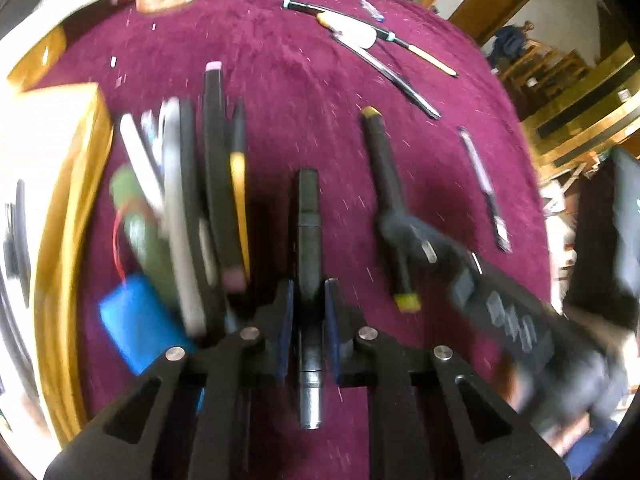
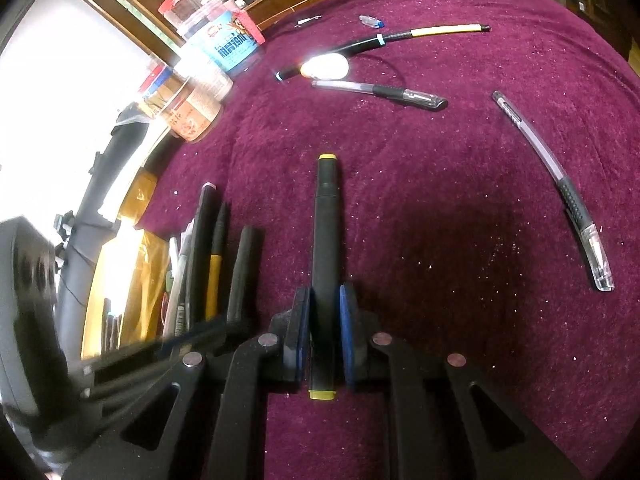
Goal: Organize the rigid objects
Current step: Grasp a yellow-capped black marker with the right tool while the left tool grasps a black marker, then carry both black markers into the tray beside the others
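My left gripper (image 1: 309, 296) is shut on a black pen with a silver end (image 1: 308, 240), held low over the maroon cloth (image 1: 280, 92). To its left lies a row of pens and markers (image 1: 216, 184). My right gripper (image 2: 325, 300) is shut on a black marker with yellow ends (image 2: 326, 240); it also shows in the left wrist view (image 1: 386, 200), with the right gripper (image 1: 404, 236) beside my left one. In the right wrist view the sorted row (image 2: 212, 256) lies to the left.
Loose pens lie far on the cloth (image 2: 380, 92), (image 2: 560, 192), (image 1: 388, 68), with a long black-and-yellow pen (image 2: 400, 36) and a white oval object (image 2: 325, 67). Plastic jars (image 2: 208, 52) stand at the back left. A blue battery pack (image 1: 136, 320) and yellow box (image 1: 60, 152) sit left.
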`<state>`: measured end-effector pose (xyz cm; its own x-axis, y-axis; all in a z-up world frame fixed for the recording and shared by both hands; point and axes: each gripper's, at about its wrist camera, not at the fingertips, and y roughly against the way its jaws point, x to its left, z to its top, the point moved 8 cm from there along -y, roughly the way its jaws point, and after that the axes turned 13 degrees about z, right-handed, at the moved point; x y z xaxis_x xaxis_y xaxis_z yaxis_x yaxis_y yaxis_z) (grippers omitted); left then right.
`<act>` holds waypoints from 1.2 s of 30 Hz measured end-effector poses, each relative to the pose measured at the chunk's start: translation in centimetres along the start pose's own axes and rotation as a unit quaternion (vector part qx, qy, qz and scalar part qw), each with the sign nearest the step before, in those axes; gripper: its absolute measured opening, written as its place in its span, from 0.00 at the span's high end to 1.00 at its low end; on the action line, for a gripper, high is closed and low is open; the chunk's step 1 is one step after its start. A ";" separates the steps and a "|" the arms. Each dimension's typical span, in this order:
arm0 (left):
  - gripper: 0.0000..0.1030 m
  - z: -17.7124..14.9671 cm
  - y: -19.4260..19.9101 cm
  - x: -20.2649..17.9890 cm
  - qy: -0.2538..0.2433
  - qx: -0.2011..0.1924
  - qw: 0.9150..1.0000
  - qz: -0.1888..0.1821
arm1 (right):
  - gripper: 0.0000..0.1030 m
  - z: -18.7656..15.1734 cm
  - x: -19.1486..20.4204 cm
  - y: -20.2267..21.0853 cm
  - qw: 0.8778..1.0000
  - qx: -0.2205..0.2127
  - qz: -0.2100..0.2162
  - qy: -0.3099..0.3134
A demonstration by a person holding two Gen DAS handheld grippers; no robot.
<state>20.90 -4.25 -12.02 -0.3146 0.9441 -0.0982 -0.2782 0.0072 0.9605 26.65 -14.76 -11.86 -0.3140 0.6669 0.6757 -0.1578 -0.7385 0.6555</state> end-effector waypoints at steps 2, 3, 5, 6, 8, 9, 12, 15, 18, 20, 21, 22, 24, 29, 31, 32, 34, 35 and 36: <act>0.88 -1.7 2.3 0.4 0.000 -0.019 0.999 -0.031 | 0.89 -0.1 0.4 0.0 1.000 0.000 0.015 0.002; 0.88 -2.6 3.8 0.8 0.002 -0.032 0.998 -0.054 | 0.89 -0.1 0.8 0.0 1.000 0.000 0.023 0.008; 0.88 -3.8 6.4 2.0 0.009 -0.049 0.995 -0.084 | 0.89 -0.1 1.7 0.2 0.999 -0.007 0.030 0.029; 0.88 -4.3 7.5 2.9 0.012 -0.056 0.994 -0.094 | 0.89 -0.2 2.4 0.3 0.998 -0.012 0.032 0.045; 0.88 -4.9 10.1 5.0 0.029 -0.073 0.991 -0.109 | 0.88 -0.3 3.6 0.5 0.997 -0.019 0.033 0.074; 0.88 -5.2 11.0 6.0 0.036 -0.082 0.990 -0.109 | 0.88 -0.5 4.1 0.4 0.996 -0.018 0.038 0.084; 0.88 -5.9 14.0 10.3 0.062 -0.118 0.987 -0.093 | 0.88 -1.4 5.2 -0.2 0.993 -0.009 0.051 0.102; 0.88 -6.4 15.5 15.1 0.101 -0.148 0.981 -0.069 | 0.88 -2.4 6.7 -0.5 0.989 -0.009 0.056 0.137; 0.88 -6.9 15.9 18.9 0.135 -0.159 0.976 -0.060 | 0.88 -3.4 8.0 -0.3 0.983 -0.018 0.065 0.170; 0.88 -7.5 15.6 21.6 0.155 -0.162 0.974 -0.038 | 0.88 -4.3 8.3 -0.4 0.984 -0.013 0.058 0.168; 0.88 -7.6 15.2 22.5 0.162 -0.161 0.973 -0.031 | 0.88 -4.9 8.5 -0.4 0.986 -0.006 0.056 0.159; 0.88 -7.9 14.7 23.2 0.166 -0.156 0.973 -0.029 | 0.88 -5.7 9.4 -0.1 0.986 -0.004 0.062 0.157; 0.88 -8.0 13.4 24.0 0.174 -0.147 0.973 -0.031 | 0.88 -6.9 11.4 0.5 0.983 0.000 0.086 0.162; 0.88 -7.0 11.2 25.1 0.179 -0.136 0.974 -0.030 | 0.88 -9.9 19.1 -0.2 0.969 0.025 0.132 0.209; 0.88 -6.5 10.6 25.5 0.174 -0.130 0.976 -0.026 | 0.88 -10.4 20.9 -1.7 0.965 0.042 0.130 0.225; 0.88 -6.0 10.4 25.9 0.172 -0.131 0.976 -0.020 | 0.88 -10.6 22.0 -3.0 0.963 0.050 0.125 0.233; 0.88 -4.9 9.5 26.9 0.175 -0.129 0.976 -0.001 | 0.88 -10.4 23.1 -5.4 0.961 0.060 0.117 0.242; 0.88 -4.1 8.6 27.3 0.173 -0.119 0.978 0.004 | 0.88 -10.0 23.4 -6.9 0.961 0.060 0.107 0.247; 0.88 -3.5 7.8 27.8 0.179 -0.106 0.978 0.008 | 0.88 -9.4 23.4 -8.3 0.962 0.057 0.089 0.251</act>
<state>6.85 20.93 -8.17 -0.6077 0.7671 -0.2057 -0.4404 -0.1099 0.8911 11.79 6.02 -4.64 -0.7431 0.3784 0.5520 0.0350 -0.8017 0.5967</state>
